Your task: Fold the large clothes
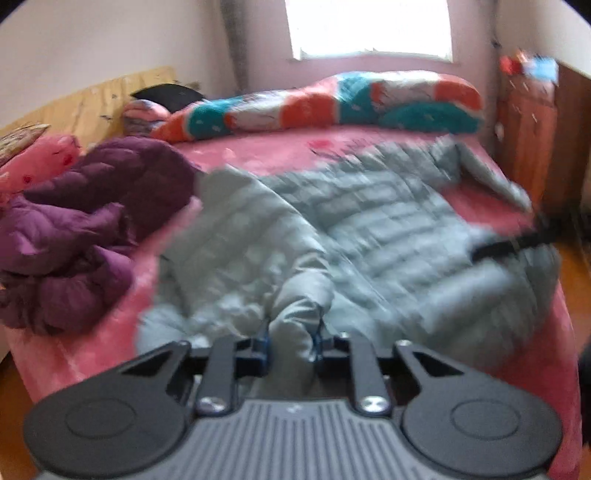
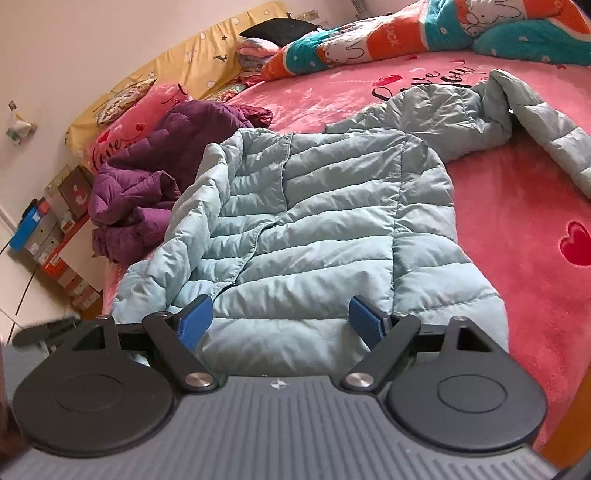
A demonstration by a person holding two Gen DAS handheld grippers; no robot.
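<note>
A pale blue quilted jacket (image 2: 314,221) lies spread on the pink bed cover (image 2: 517,206), one sleeve (image 2: 546,125) stretched toward the far right. In the blurred left wrist view the same jacket (image 1: 369,221) fills the middle, and my left gripper (image 1: 291,339) is shut on a bunched fold of it near the close edge. My right gripper (image 2: 284,317) stands open over the jacket's near hem. Its blue pads (image 2: 195,321) sit wide apart on either side of the fabric without pinching it.
A crumpled purple jacket (image 2: 155,177) lies to the left, touching the blue one. A rolled orange and teal quilt (image 2: 406,33) and pink pillows (image 2: 129,129) line the far side. Boxes on the floor (image 2: 48,229) stand left of the bed; a wooden cabinet (image 1: 528,122) stands at the right.
</note>
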